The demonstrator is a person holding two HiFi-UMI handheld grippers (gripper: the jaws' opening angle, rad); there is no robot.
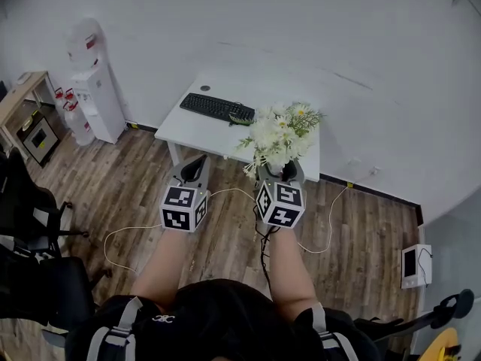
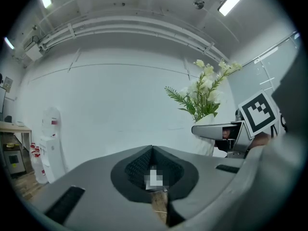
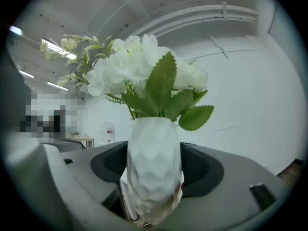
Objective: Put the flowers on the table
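White flowers with green leaves (image 1: pixel 279 134) stand in a white faceted vase (image 3: pixel 154 167), held upright in the air in front of the white table (image 1: pixel 203 130). My right gripper (image 1: pixel 279 174) is shut on the vase, with a pad pressing on each side of it. In the right gripper view the blooms (image 3: pixel 139 71) rise above the jaws. My left gripper (image 1: pixel 197 162) hovers to its left over the wooden floor, its jaws shut with nothing in them. The left gripper view shows the bouquet (image 2: pixel 207 93) and the right gripper (image 2: pixel 216 129) to its right.
A black keyboard (image 1: pixel 216 108) lies on the table's far left part. A white water dispenser (image 1: pixel 94 89) and a wooden shelf unit (image 1: pixel 22 96) stand at the left wall. Black chairs (image 1: pixel 22 201) are at the left. A white cable (image 1: pixel 225 194) crosses the floor.
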